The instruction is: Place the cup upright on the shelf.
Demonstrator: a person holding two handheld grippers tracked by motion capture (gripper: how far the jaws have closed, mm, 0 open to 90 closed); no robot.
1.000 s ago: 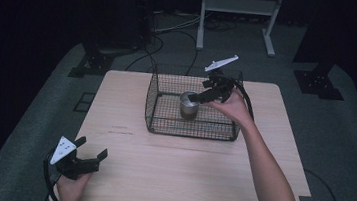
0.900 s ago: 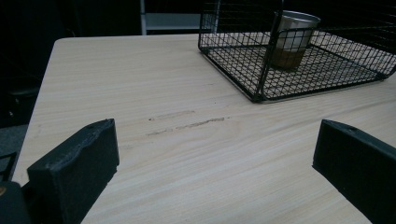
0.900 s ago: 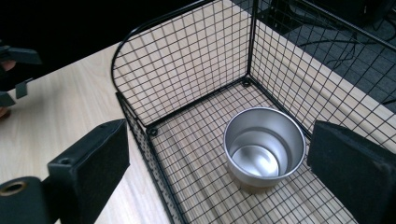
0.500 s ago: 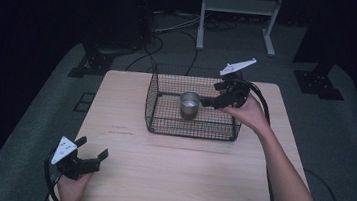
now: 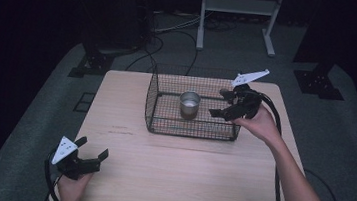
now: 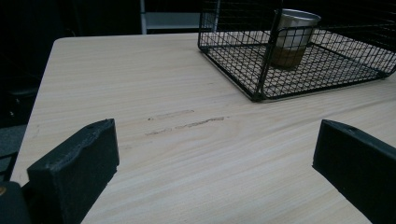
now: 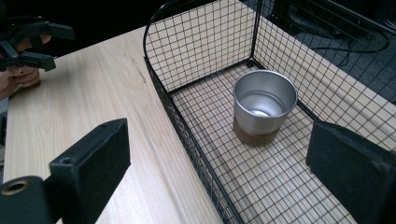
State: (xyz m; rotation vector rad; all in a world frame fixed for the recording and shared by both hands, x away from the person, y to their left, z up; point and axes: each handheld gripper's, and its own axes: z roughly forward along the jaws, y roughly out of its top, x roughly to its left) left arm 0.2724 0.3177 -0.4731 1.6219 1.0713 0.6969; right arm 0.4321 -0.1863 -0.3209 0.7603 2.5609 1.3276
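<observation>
A shiny metal cup (image 5: 190,103) stands upright on the floor of a black wire basket (image 5: 163,129) at the far middle of the wooden table (image 5: 184,171). My right gripper (image 5: 218,102) hovers over the basket's right end, a short way right of the cup, open with nothing between its jaws. In the right gripper view the cup (image 7: 265,105) sits ahead between the spread jaws of the right gripper (image 7: 219,158), untouched. My left gripper (image 5: 93,147) rests open at the table's near left corner. In its own view the left gripper (image 6: 215,158) faces the basket (image 6: 303,79) and cup (image 6: 292,32).
Bare wood lies between the basket and the near edge. Faint scuff marks (image 6: 187,122) cross the tabletop. A white metal stand (image 5: 235,16) and cables (image 5: 173,34) are on the dark floor behind the table. The left gripper (image 7: 63,46) is seen far off in the right gripper view.
My right gripper has drawn back to the right, away from the cup, which stays standing in the basket. The left gripper has not moved.
</observation>
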